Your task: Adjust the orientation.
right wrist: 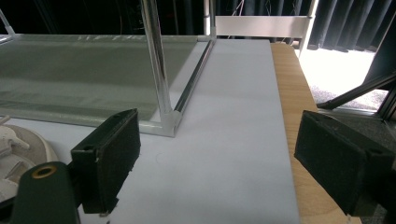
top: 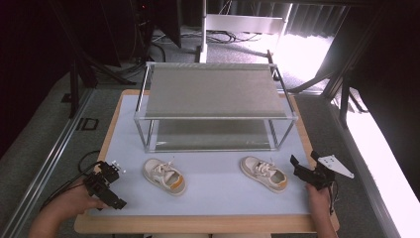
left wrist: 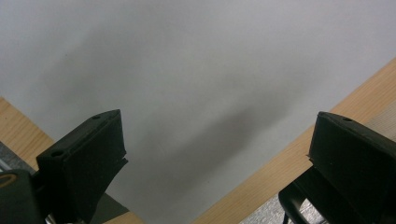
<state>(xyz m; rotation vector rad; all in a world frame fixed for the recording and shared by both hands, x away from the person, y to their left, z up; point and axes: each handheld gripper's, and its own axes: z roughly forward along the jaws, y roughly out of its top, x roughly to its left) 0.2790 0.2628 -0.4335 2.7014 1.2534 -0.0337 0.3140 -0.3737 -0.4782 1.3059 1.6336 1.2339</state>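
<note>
Two shoes (top: 164, 176) (top: 263, 173) on the bench (top: 208, 208), just in front of the rack (top: 214, 90). Left gripper (top: 105, 184) and right gripper (top: 304, 168) at the near corners, fingers wide open, holding nothing.

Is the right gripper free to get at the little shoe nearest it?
Probably yes. The right gripper is open, just beside the right shoe, with only bare mat between them. The rack stands farther back, out of the way.

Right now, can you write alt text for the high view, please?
Two small white shoes lie apart on a pale mat before an empty two-tier metal rack. A person holds an open tool at each side, touching neither.
</note>
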